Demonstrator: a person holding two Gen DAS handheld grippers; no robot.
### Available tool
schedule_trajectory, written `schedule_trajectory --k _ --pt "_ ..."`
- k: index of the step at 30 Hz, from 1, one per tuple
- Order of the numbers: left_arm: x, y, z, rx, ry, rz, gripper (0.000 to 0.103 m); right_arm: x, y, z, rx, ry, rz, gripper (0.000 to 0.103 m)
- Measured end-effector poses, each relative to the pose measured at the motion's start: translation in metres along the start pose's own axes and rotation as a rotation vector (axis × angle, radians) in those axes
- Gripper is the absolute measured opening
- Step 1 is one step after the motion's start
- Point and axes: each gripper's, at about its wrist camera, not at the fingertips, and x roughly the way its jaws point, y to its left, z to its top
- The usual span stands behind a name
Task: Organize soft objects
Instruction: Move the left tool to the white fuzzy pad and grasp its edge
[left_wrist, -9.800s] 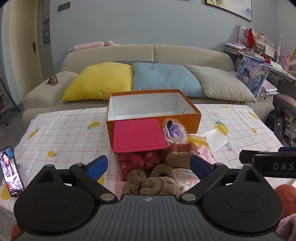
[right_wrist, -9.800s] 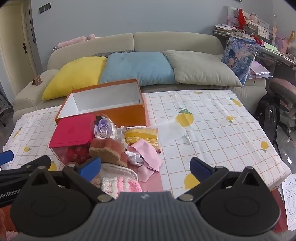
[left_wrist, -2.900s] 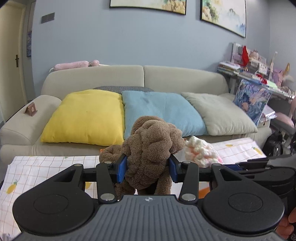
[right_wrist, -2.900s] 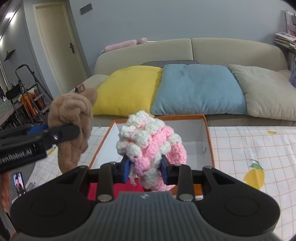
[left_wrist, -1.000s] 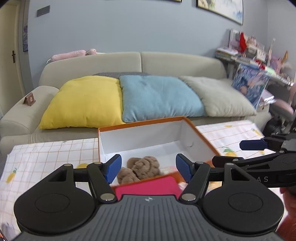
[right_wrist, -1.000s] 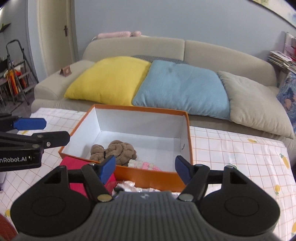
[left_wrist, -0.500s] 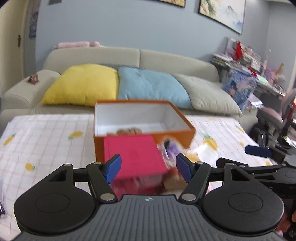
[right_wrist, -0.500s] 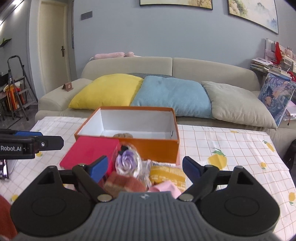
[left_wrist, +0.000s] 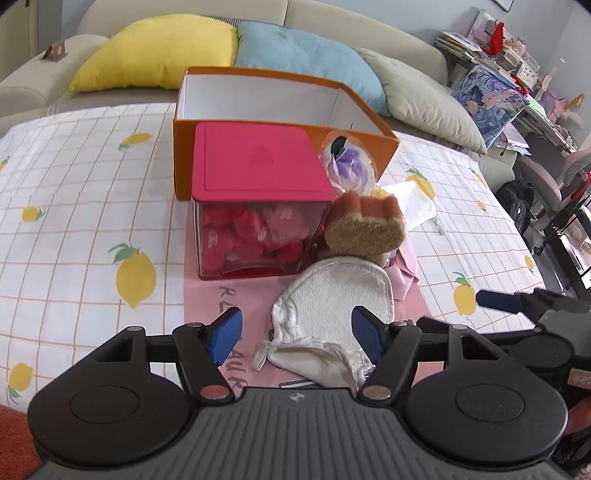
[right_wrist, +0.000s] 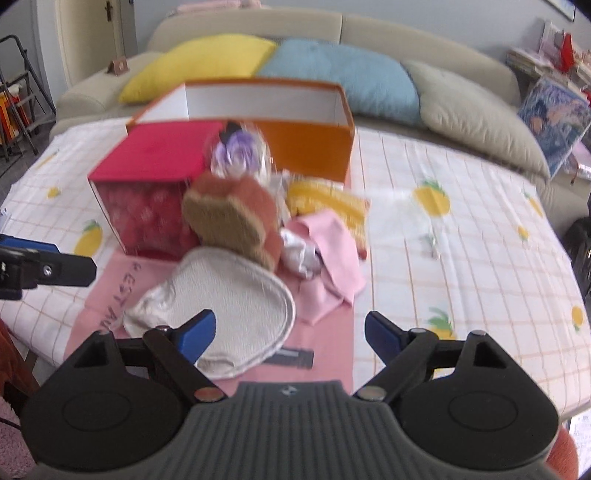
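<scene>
A white terry mitt lies on a pink sheet at the table's near edge. My left gripper hangs open just above it, nothing between the pads. Behind the mitt lean a brown and orange plush toast, a wrapped purple rose, a pink cloth and a yellow packet. My right gripper stands open and empty over the pink sheet, right of the mitt. The orange box stands open at the back; its floor is hidden.
A clear box with a red lid, full of red pieces, stands left of the pile. The lemon-print tablecloth covers the table. A sofa with yellow, blue and grey cushions runs behind.
Both grippers have drawn back from the orange box and sunk toward the pile at the table's near edge. The brown and pink-white knitted pieces in the box have dropped out of view.
</scene>
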Motion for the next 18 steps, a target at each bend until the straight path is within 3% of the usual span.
schedule_trajectory --k 5,10,18 --pt "0.011 -0.002 -0.003 0.009 0.012 -0.003 0.081 0.013 -0.001 -0.007 0.018 0.049 0.012 0.086" --pt "0.031 -0.005 0.0 0.042 0.025 -0.024 0.083 0.025 -0.002 -0.008 0.029 0.083 0.021 0.078" --pt "0.077 -0.011 -0.001 0.128 0.058 -0.042 0.083 0.046 -0.006 -0.008 0.055 0.141 0.074 0.05"
